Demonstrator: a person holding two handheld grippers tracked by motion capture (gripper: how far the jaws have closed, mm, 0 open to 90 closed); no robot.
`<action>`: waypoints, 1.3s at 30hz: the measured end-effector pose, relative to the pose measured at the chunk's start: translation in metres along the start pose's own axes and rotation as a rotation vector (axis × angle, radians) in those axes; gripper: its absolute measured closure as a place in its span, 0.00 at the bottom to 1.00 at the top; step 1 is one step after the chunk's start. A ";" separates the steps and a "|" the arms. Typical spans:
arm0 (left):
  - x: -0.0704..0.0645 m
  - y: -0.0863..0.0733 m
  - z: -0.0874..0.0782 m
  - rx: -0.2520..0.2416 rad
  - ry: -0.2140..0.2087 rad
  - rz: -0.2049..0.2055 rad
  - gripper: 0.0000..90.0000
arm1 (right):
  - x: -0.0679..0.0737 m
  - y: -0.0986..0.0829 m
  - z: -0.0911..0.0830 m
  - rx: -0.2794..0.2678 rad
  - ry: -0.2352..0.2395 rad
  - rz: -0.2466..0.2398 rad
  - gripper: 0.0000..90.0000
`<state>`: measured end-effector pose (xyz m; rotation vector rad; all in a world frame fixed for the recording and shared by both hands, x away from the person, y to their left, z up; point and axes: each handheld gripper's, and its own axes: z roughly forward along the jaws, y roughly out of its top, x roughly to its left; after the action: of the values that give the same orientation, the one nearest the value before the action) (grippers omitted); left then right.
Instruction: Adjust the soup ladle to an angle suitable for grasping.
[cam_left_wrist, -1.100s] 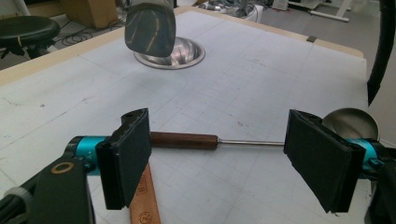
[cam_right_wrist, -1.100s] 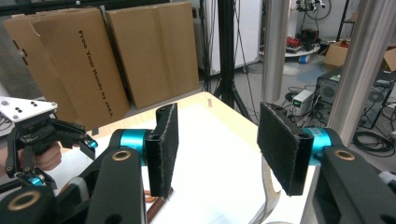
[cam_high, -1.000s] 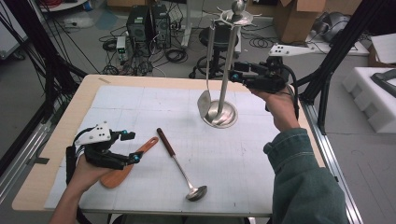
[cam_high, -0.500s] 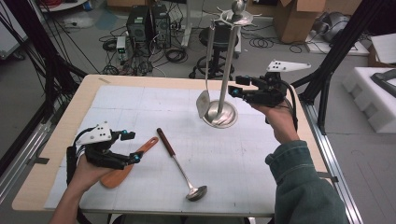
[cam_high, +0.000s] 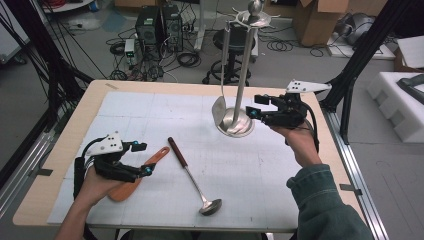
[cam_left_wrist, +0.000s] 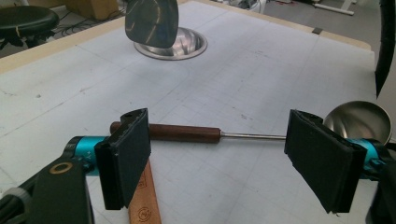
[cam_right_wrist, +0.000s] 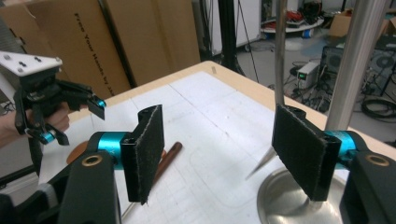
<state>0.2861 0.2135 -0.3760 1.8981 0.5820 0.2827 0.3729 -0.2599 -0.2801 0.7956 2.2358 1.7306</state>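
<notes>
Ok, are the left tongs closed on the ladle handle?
No, the left tongs stand wide open, with the ladle lying on the table beyond them.

Utensil stand (cam_high: 240, 75) beside right gripper (cam_high: 257, 112)

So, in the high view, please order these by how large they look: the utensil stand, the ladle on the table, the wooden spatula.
1. The utensil stand, clearly the largest, though its top reaches toward the camera.
2. The ladle.
3. The wooden spatula, partly hidden under the left gripper, so its rank is unsure.
</notes>
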 end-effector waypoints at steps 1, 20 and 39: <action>0.000 0.000 0.000 0.002 0.001 0.001 0.26 | 0.000 -0.003 0.000 0.003 0.000 0.001 0.38; 0.001 -0.005 0.013 0.051 0.012 -0.003 0.36 | 0.007 -0.043 -0.016 0.010 -0.009 0.004 0.37; 0.003 -0.010 0.037 0.143 -0.007 -0.014 0.79 | 0.014 -0.077 -0.030 0.027 -0.026 0.004 0.35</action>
<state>0.3026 0.1883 -0.4002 2.0308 0.6245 0.2304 0.3249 -0.2899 -0.3415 0.8243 2.2463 1.6852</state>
